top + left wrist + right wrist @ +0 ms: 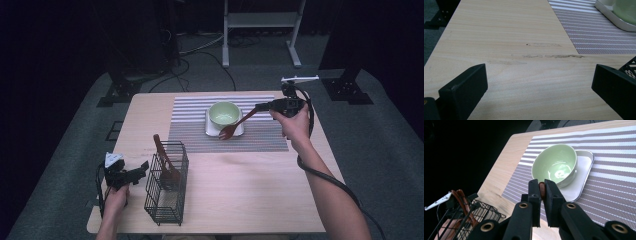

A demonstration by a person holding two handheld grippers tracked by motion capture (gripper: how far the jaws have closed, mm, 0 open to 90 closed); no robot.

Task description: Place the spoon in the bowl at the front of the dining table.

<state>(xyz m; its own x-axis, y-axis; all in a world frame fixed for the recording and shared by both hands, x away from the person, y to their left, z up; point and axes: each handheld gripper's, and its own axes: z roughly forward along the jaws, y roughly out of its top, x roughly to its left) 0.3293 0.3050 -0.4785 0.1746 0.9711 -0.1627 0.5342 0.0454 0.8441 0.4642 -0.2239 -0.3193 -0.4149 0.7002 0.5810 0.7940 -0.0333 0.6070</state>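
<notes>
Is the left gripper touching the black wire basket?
Cannot tell. In the high view the left gripper looks just short of the wire basket; in the left gripper view mesh sits right beside one of its fingers.

In the left gripper view the green bowl [626, 11] and its white tray [610, 16] are cut off by the top right corner, and the wire basket [630, 68] by the right edge. In the right gripper view the claw [542, 192] hides most of the wooden fork [542, 190].
</notes>
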